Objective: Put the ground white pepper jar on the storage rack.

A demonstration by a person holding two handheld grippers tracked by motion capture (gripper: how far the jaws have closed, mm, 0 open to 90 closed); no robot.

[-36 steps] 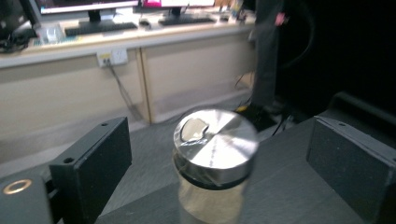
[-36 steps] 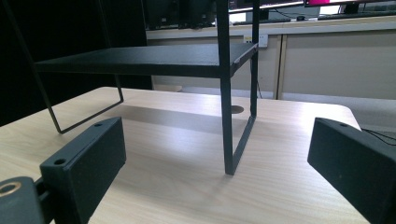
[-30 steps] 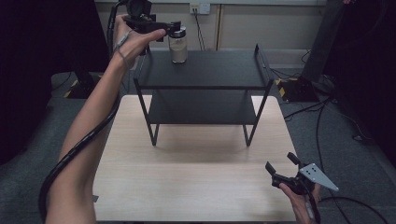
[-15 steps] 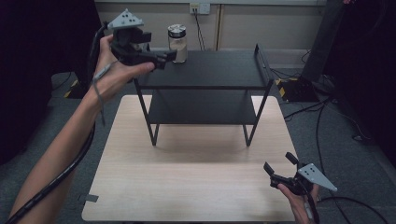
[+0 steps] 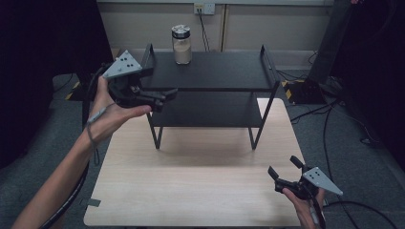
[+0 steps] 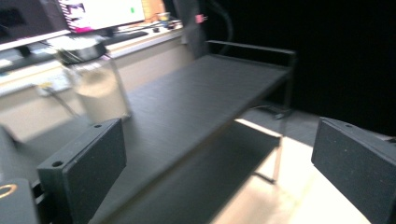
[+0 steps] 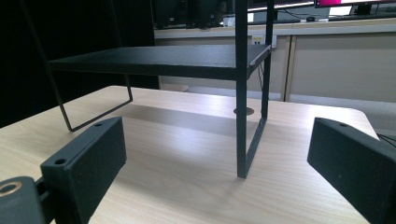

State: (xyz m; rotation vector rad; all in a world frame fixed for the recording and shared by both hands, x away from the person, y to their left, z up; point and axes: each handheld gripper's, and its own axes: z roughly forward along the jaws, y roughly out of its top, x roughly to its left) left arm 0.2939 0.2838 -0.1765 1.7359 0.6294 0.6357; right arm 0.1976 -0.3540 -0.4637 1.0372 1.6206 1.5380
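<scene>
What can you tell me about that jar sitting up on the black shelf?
The jar is a small clear container, glass or plastic by its look, with a dark, silvery screw lid. Pale beige powder or grain fills most of it. It stands upright on the top tier of the black rack, near the back left corner, with its lid on. Nothing else touches it. The left claw is open and apart from it, off to the rack's left end. In the left gripper view it looks blurred.
</scene>
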